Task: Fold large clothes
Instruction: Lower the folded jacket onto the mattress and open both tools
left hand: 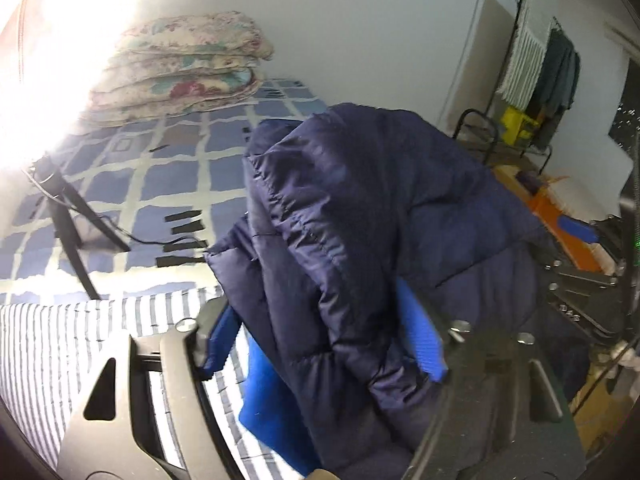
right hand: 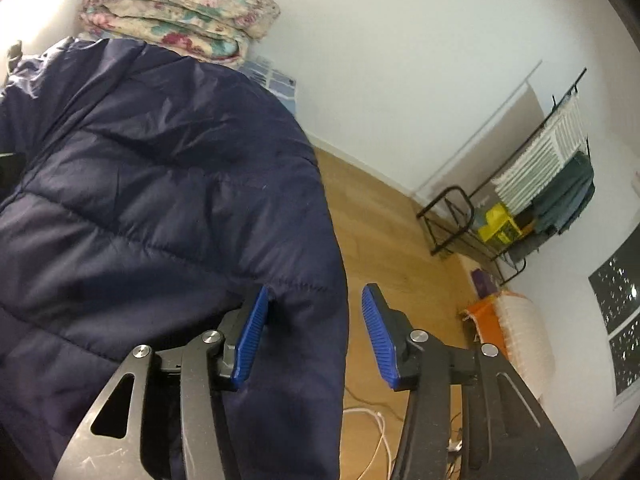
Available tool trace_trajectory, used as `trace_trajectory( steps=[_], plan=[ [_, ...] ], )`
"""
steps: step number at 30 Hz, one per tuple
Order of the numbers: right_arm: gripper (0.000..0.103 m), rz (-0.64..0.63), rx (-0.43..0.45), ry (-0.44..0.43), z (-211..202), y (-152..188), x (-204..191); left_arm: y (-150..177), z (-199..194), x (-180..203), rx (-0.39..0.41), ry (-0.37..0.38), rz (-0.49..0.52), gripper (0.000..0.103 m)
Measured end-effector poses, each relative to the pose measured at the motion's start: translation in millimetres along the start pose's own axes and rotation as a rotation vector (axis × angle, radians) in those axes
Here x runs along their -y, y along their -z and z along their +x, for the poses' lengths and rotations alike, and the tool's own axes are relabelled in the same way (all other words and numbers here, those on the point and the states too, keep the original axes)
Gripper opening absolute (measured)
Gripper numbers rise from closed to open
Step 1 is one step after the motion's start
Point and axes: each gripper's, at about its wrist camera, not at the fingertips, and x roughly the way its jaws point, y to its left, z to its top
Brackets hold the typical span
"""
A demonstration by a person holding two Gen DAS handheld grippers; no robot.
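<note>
Fingers: my left gripper [left hand: 320,344] is wide, my right gripper [right hand: 312,336] half-open; both straddle the navy padded jacket [left hand: 360,200] without clamping. Jacket stands heaped on the bed [left hand: 160,168], bunched. I judge folding barely begun.

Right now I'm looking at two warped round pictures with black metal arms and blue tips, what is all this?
Each picture comes from a camera on a hand-held gripper, looking along its two fingers. A person carries one in each hand. The left gripper stands open around a fold of a navy puffer jacket, above a checked bedspread with a folded floral quilt behind. The right gripper is open too: one pad sits against the jacket's edge, the other pad stands clear. Neither grips now.
</note>
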Motion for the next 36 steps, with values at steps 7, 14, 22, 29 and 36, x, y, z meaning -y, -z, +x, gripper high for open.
trace_trajectory(
  steps=[7, 14, 22, 29, 36],
  plan=[
    [0.048, 0.079, -0.013, -0.08, -13.1, 7.7, -1.3, 20.8, 15.7, -11.4, -0.077, -0.118, -0.012, 0.091],
    [0.048, 0.128, 0.016, -0.106, -20.3, 3.4, 19.7, 15.8, -30.8, -23.6, -0.015, -0.108, -0.055, 0.09],
    [0.048, 0.183, 0.072, -0.162, -67.9, 10.4, 36.3, 18.4, -128.7, -26.6, 0.064, -0.067, -0.045, 0.09],
    [0.057, 0.205, 0.154, -0.199, -142.7, 22.0, 51.9, 41.7, -244.1, -9.8, 0.141, -0.036, 0.059, 0.09],
    [0.066, 0.216, 0.221, -0.193, -241.4, 55.4, 53.1, 89.3, -362.4, 5.5, 0.209, -0.004, 0.131, 0.09]
  ],
)
